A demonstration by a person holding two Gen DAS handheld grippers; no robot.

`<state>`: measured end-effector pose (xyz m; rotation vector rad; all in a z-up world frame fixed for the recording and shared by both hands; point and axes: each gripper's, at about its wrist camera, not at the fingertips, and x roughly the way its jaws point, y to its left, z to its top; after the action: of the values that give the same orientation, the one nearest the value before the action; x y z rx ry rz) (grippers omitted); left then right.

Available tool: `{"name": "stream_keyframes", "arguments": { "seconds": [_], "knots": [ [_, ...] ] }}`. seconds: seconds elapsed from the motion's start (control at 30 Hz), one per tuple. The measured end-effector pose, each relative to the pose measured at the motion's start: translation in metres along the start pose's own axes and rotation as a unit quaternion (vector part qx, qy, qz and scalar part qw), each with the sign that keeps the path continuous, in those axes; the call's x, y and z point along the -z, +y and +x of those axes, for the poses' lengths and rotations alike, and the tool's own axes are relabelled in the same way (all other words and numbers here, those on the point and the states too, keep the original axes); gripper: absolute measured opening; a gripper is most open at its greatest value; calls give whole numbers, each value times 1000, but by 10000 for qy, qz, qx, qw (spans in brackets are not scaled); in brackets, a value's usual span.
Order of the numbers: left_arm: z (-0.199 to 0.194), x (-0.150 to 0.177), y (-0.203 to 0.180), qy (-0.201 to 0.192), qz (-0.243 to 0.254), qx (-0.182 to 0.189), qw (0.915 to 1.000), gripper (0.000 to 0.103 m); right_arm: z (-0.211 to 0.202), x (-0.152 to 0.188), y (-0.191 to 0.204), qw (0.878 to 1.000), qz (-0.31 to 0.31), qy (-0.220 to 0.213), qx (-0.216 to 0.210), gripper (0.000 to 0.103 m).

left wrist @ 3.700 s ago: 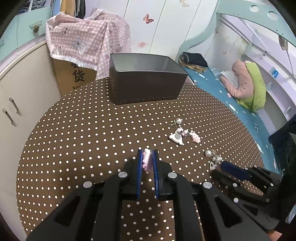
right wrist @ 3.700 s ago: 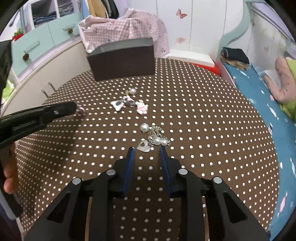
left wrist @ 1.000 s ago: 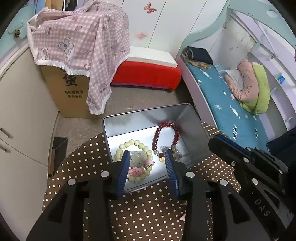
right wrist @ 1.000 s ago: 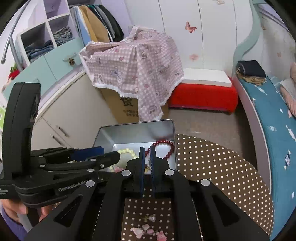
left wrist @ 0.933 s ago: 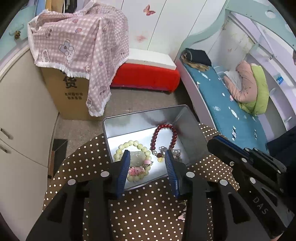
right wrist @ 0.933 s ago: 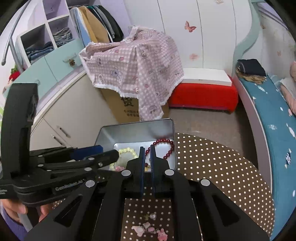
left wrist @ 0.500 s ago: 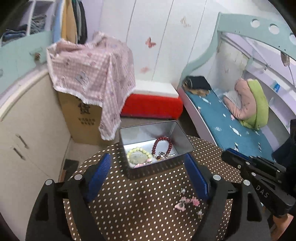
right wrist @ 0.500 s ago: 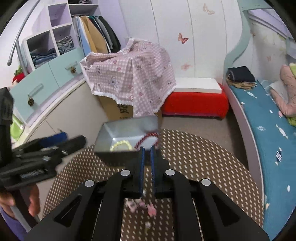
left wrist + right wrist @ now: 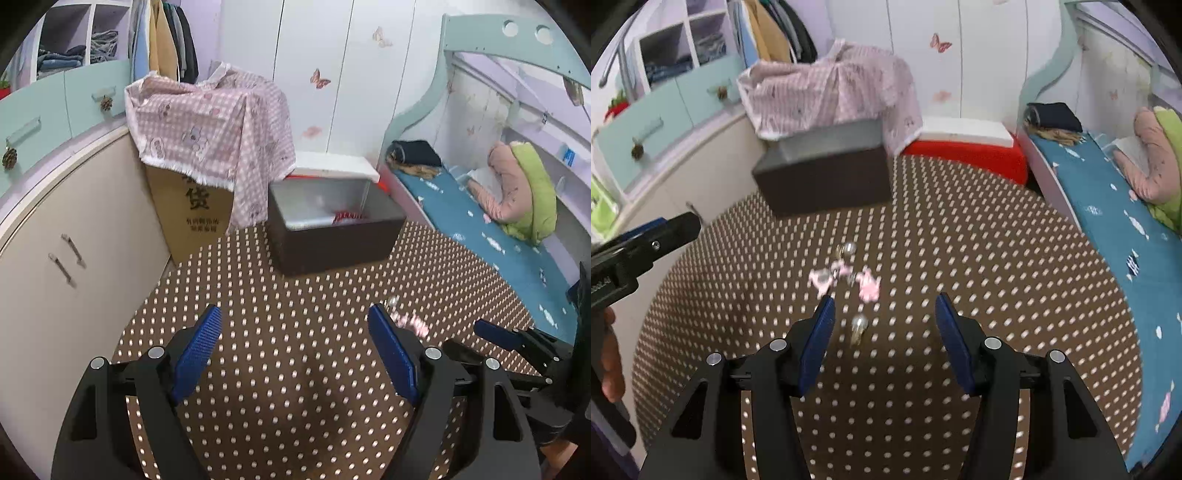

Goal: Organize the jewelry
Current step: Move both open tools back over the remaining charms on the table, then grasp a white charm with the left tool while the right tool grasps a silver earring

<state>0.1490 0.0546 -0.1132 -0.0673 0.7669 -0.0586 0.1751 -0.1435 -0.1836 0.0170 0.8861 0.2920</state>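
Left gripper fingers spread wide, empty; right gripper fingers (just opening) straddle a pearl charm, untouched.

Plenty of open room on the round brown polka-dot tablecloth. Only real blocker is the dark rectangular metal tin at the far edge, plus a loose cluster of small pink and pearl charms mid-table, well apart from the tin.
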Motion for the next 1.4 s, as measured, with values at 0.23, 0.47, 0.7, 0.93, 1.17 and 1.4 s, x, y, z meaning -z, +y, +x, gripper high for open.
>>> {"name": "stream_keyframes", "arguments": {
  "seconds": [0.23, 0.47, 0.7, 0.93, 1.17, 1.4],
  "knots": [
    [8, 15, 5, 183, -64, -12, 9998, 79, 9, 6, 14, 9998, -158, 85, 7, 50],
    [13, 16, 6, 250, -80, 0, 9997, 79, 18, 3, 20, 9996, -213, 166, -17, 39],
    [22, 13, 1, 318, -82, 155, 9993, 79, 21, 9, 18, 9994, -270, 219, -56, 12],
    [39, 12, -28, 489, 177, 535, 9972, 79, 1, 6, -12, 10000, 21, 33, -66, 11],
    [66, 18, -59, 744, 615, 652, 9932, 79, -15, 6, -36, 9996, 245, -135, -76, 12],
    [81, 16, -74, 739, 1050, 387, 9910, 72, -19, 5, -48, 9991, 368, -189, -123, 12]
  ]
}}
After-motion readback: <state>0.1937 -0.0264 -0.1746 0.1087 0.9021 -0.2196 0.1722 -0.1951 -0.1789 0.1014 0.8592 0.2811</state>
